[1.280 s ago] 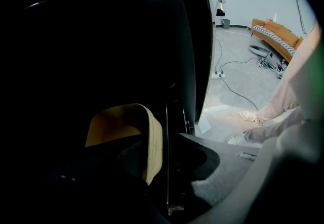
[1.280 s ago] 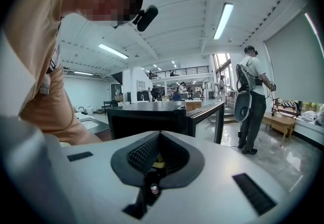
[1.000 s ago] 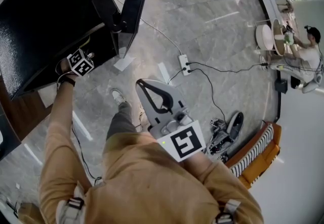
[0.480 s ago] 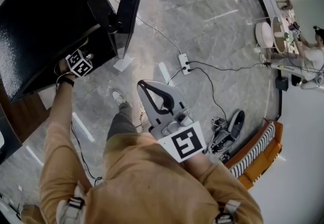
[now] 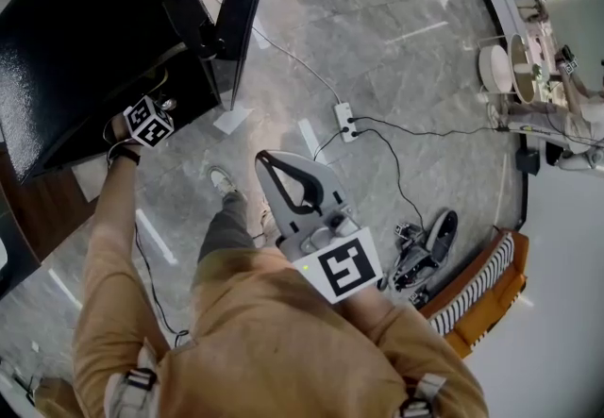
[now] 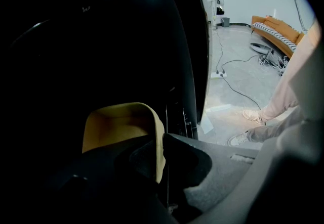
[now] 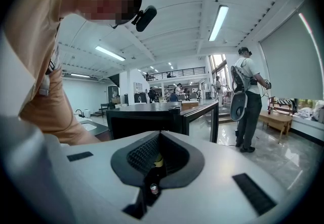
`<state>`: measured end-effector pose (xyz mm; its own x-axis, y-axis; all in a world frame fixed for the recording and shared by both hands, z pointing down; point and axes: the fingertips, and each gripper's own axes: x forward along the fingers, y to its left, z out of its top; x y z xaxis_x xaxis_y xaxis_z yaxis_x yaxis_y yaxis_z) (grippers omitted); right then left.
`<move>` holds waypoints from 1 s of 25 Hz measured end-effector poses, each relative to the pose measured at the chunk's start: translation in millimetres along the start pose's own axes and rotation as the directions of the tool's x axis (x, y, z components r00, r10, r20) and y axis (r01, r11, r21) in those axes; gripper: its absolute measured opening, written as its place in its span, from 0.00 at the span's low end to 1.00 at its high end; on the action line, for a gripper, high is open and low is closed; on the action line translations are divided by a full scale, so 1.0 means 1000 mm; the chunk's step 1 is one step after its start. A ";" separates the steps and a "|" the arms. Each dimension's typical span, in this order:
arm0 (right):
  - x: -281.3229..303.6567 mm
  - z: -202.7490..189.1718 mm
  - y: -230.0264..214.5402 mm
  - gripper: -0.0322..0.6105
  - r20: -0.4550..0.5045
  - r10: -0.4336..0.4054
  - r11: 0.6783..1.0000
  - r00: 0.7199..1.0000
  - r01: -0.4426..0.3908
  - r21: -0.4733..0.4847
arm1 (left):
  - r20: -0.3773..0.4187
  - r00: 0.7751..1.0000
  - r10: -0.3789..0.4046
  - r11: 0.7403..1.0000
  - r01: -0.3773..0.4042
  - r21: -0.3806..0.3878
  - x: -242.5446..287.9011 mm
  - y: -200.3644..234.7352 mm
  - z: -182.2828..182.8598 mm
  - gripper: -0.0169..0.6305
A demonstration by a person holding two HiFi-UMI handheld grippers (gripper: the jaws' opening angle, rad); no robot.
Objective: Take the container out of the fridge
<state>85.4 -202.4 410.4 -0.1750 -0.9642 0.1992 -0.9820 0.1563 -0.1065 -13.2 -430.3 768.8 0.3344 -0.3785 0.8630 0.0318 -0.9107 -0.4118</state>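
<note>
Grey marble floor [image 5: 396,58] surrounds a black fridge [image 5: 85,39], door [image 5: 247,1] open. Inside its dark interior, the left gripper [image 6: 163,139] has its fingers pinching the wall of a yellow container [image 6: 119,122]. The right gripper [image 7: 160,139] is near the person's torso, fingers pressed together on nothing.

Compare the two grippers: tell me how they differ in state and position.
The left gripper reaches into the dark fridge; the right gripper is held outside it, over the floor. The left gripper's fingers pinch the wall of the yellow container; the right gripper's fingers are closed on nothing. Both are shut.
</note>
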 end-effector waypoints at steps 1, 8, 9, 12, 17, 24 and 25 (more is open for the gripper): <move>-0.001 0.001 0.000 0.05 0.004 0.005 1.000 1.000 -0.005 0.002 | 0.003 1.000 0.004 1.000 -0.004 0.005 -0.002 0.000 0.000 0.07; -0.009 0.012 0.006 0.05 0.044 0.054 0.999 0.998 -0.054 0.005 | 0.077 0.996 -0.037 0.996 0.043 -0.078 -0.030 -0.018 0.016 0.07; -0.011 0.015 0.007 0.05 0.049 0.062 0.998 0.997 -0.062 0.002 | 0.085 0.996 -0.040 0.995 0.048 -0.089 -0.036 -0.021 0.019 0.06; -0.019 0.021 0.009 0.05 0.057 0.083 0.997 0.995 -0.083 -0.005 | 0.095 0.995 -0.039 0.992 0.050 -0.112 -0.049 -0.028 0.025 0.06; -0.032 0.024 0.013 0.05 0.079 0.123 0.992 0.989 -0.123 -0.008 | 0.120 0.992 -0.027 0.988 0.044 -0.145 -0.070 -0.043 0.032 0.06; -0.056 0.036 0.014 0.05 0.108 0.184 0.983 0.977 -0.183 -0.019 | 0.143 0.990 -0.017 0.980 0.045 -0.195 -0.101 -0.067 0.042 0.06; -0.059 0.038 0.014 0.05 0.113 0.190 0.982 0.975 -0.189 -0.022 | 0.151 0.988 -0.016 0.978 0.047 -0.204 -0.105 -0.070 0.044 0.06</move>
<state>85.1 -152.0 360.3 -0.3490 -0.9349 0.0641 -0.9327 0.3399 -0.1209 -9.0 -319.2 694.0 0.4718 -0.3344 0.8158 -0.1453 -0.9421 -0.3021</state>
